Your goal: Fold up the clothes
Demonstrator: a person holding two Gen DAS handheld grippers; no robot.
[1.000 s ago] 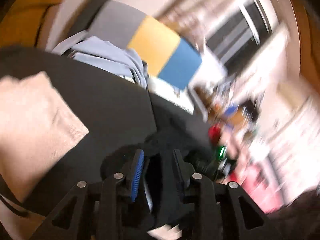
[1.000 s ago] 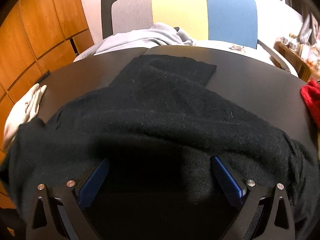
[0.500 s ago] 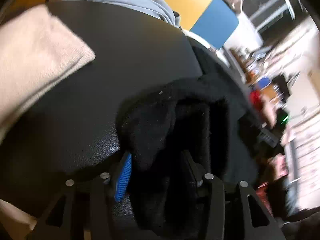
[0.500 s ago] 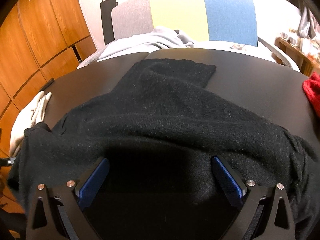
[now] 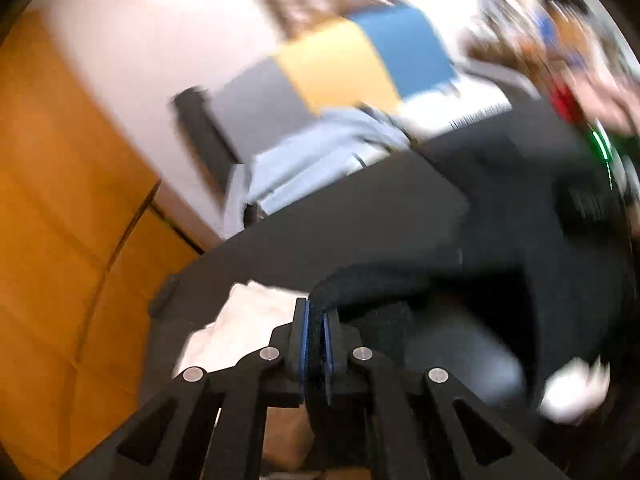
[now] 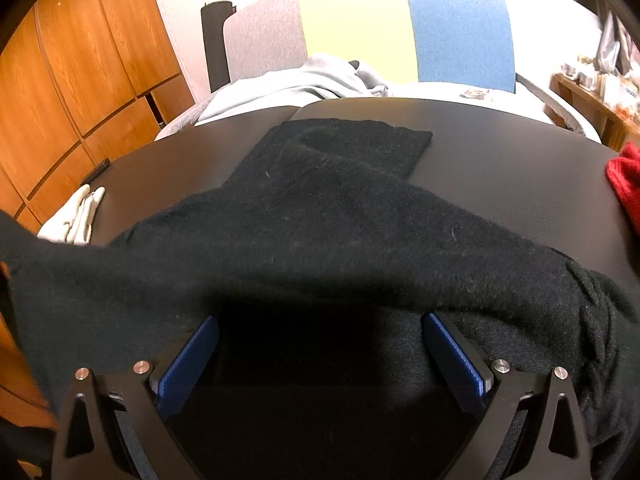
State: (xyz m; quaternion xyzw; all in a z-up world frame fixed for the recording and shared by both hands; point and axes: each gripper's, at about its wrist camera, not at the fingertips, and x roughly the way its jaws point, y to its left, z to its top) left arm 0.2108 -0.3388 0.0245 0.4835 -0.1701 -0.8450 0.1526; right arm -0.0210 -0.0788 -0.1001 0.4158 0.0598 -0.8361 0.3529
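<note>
Black sweater (image 6: 320, 220) spread across the dark desk (image 6: 500, 160), its left edge pinched in the closing jaws of the left gripper (image 5: 315, 320), right gripper (image 6: 320, 344) jaws released wide over the near hem.

The table (image 6: 500, 168) is the landmark. A sweater (image 6: 320, 216) lies across its middle, one end flat toward the table's far edge, the rest spread over the near half and drooping past the near edge at both sides. A folded cloth (image 6: 76, 216) sits at the table's left edge, partly under the sweater's raised left end. A knit item (image 6: 626, 184) rests at the table's right edge. Behind the table stands a chair (image 6: 360, 36), with a garment (image 6: 304, 84) heaped on its seat against the table's far edge. Left of the table, cabinets (image 6: 80, 80) line the wall. A shelf (image 6: 592, 92), probably holding small items, stands beyond the table's right far corner.
</note>
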